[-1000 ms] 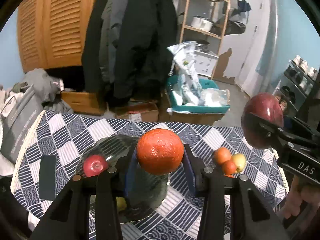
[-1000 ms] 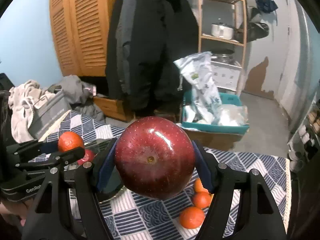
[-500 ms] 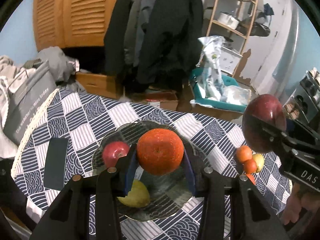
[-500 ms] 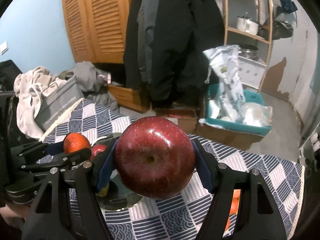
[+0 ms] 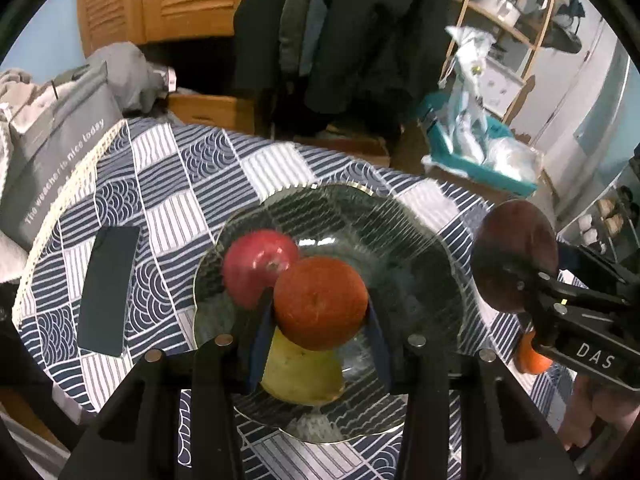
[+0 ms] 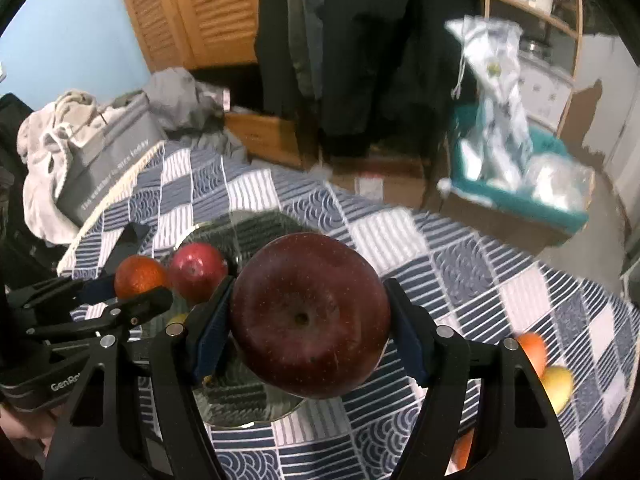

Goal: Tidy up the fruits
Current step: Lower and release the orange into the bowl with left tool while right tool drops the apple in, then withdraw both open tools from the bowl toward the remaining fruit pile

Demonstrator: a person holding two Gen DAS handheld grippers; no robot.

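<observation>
left fingers (image 5: 320, 320) clamp orange (image 5: 320, 302) over plate (image 5: 420, 248), right fingers (image 6: 308, 328) clamp apple (image 6: 310, 320) at its rim; risk: dropped fruit knocks red apple (image 5: 256, 262) or pear (image 5: 300, 376), rolls onto worktop (image 5: 192, 184).

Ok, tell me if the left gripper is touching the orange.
Touching. The left wrist view shows the left gripper with its blue pads pressed against both sides of the orange.

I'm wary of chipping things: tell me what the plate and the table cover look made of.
Plate: likely clear ribbed glass with a thin gold-coloured scalloped rim; the cover's pattern shows through and it glints.
Cover: looks like matte woven fabric, printed with navy and white checks, with a cream trim along its edge.
</observation>
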